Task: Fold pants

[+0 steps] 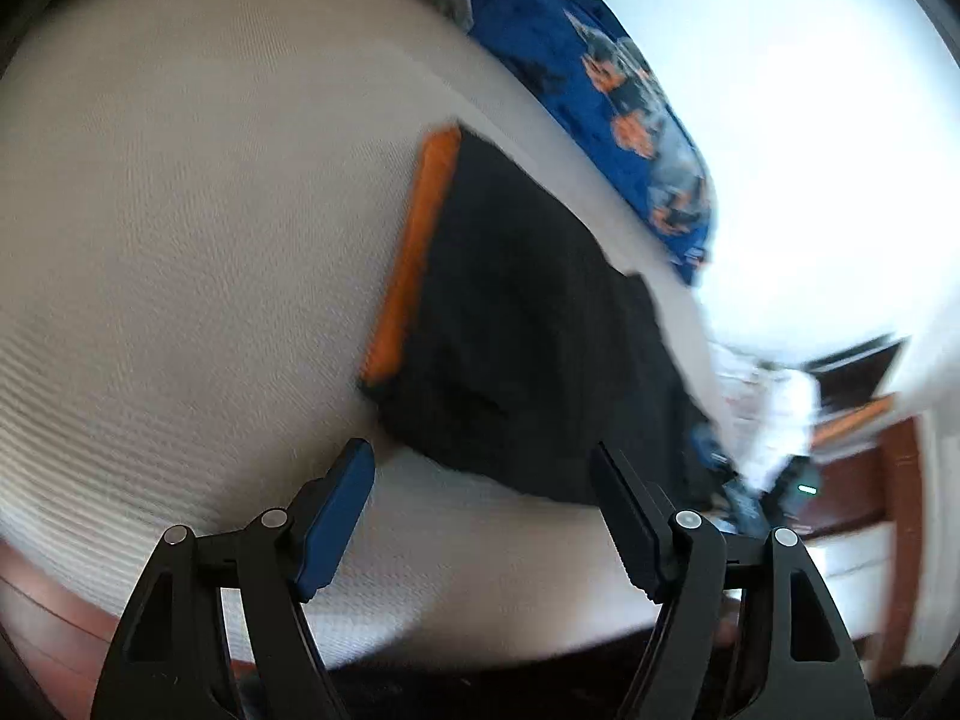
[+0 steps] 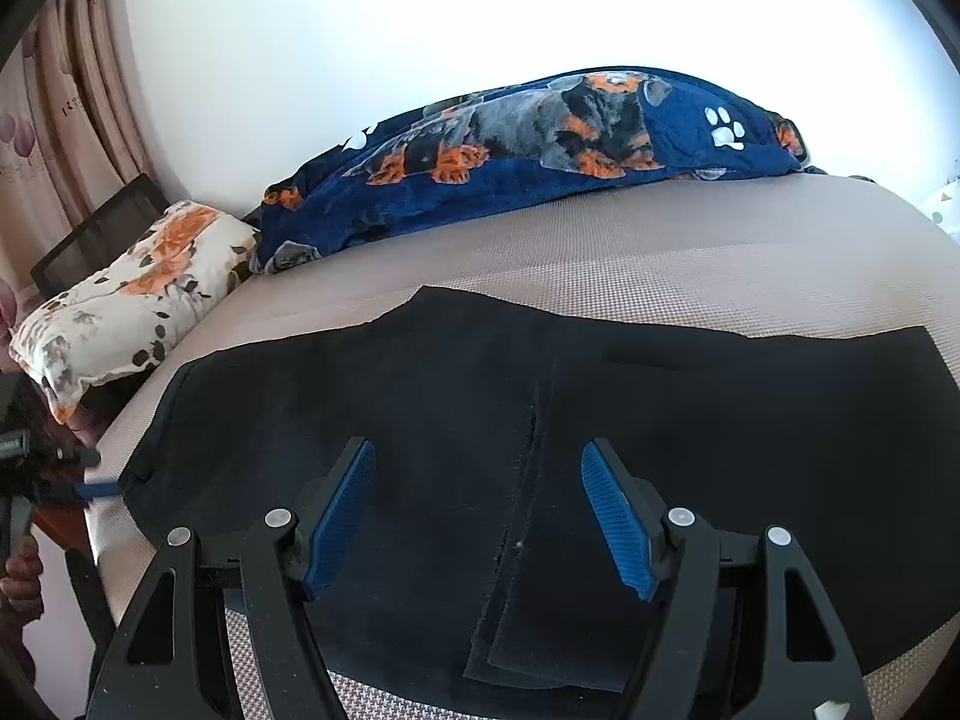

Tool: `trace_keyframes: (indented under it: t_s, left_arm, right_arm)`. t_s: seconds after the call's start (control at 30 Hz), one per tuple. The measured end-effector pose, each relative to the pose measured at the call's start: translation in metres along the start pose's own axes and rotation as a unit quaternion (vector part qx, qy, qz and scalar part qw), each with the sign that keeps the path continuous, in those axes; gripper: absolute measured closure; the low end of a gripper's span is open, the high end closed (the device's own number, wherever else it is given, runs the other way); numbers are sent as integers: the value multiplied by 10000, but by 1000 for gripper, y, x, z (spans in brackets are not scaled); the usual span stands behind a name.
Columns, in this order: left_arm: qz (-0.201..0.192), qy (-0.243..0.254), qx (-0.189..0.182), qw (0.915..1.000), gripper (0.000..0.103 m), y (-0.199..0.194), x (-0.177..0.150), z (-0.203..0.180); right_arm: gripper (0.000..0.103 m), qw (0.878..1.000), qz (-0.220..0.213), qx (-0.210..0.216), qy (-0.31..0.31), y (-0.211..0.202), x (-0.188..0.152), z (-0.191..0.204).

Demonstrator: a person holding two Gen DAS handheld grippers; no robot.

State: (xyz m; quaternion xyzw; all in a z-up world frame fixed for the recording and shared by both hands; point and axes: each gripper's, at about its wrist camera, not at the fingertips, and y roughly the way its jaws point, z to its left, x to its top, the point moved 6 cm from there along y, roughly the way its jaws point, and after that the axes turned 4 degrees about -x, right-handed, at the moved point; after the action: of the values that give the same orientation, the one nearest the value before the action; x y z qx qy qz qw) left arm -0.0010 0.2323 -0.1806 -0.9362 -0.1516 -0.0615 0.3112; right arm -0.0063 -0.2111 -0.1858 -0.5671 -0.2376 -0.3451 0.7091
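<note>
Black pants (image 2: 480, 420) lie spread flat across a beige bed (image 2: 660, 252), with a lengthwise fold seam down the middle. In the blurred left wrist view the pants (image 1: 528, 324) show an orange waistband (image 1: 414, 252) at their left end. My left gripper (image 1: 480, 498) is open and empty, just above the bed near the pants' near edge. My right gripper (image 2: 477, 504) is open and empty, hovering over the middle of the pants at the seam. The left gripper (image 2: 24, 480) shows at the far left of the right wrist view, at the pants' left end.
A blue dog-print blanket (image 2: 540, 132) lies along the back of the bed by the white wall. A floral pillow (image 2: 132, 294) sits at the left end. Curtains (image 2: 72, 90) hang at the left. A wooden bed frame (image 1: 900, 510) borders the mattress.
</note>
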Motion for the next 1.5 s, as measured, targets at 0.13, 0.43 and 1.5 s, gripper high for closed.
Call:
trace_keyframes:
  t_s: [0.13, 0.43, 1.5]
  left_arm:
    - [256, -318, -624, 9972, 29, 17, -1, 0]
    - [-10, -545, -1413, 9885, 30, 17, 15, 0]
    - [-247, -753, -1098, 9908, 7, 18, 35, 3]
  right_arm:
    - [33, 10000, 34, 17, -26, 1, 0, 1]
    - [28, 9999, 68, 140, 30, 1, 1, 2]
    - [20, 9979, 199, 549, 261, 5, 0, 3]
